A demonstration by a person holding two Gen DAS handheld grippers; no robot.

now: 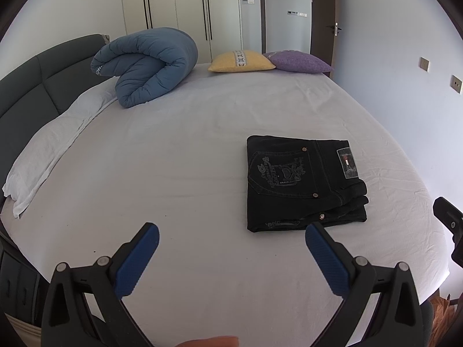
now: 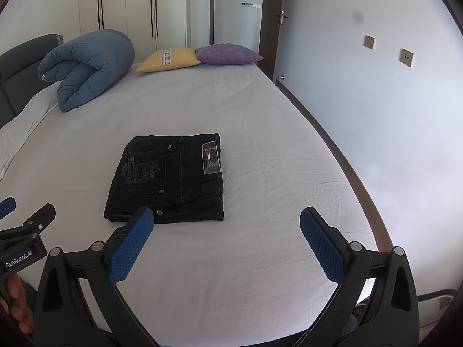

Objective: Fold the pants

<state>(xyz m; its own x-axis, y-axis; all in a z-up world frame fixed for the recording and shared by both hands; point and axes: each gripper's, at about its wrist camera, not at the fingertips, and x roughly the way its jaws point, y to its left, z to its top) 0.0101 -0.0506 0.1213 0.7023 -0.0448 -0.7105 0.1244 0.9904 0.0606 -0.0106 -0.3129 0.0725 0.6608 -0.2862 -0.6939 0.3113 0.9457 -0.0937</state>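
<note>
White-sheeted bed (image 1: 202,144) filling most of both views, pale wall on the right, wardrobe doors (image 1: 179,5) along the top. Rolled blue duvet (image 1: 147,66) at upper left, against a dark headboard (image 1: 34,86); yellow cushion (image 1: 241,61) and purple cushion (image 1: 299,62) side by side at the top centre.

Black pants (image 1: 303,182) folded into a compact rectangle, lying flat on the sheet, embroidered back pocket and waistband label facing up. Right of centre in the left wrist view, left of centre (image 2: 167,177) in the right wrist view.

Left tongs (image 1: 231,232) at the bottom of the frame, blue pads spread wide, holding nothing; pants just beyond the right pad, not touching. Right tongs (image 2: 227,218) likewise spread wide and empty at the bottom of the frame; left pad overlapping the near edge of the pants in the picture, contact impossible to tell.

Left tongs also showing at the lower left edge of the right wrist view (image 2: 26,211), fingers of a hand (image 2: 17,303) beneath.
</note>
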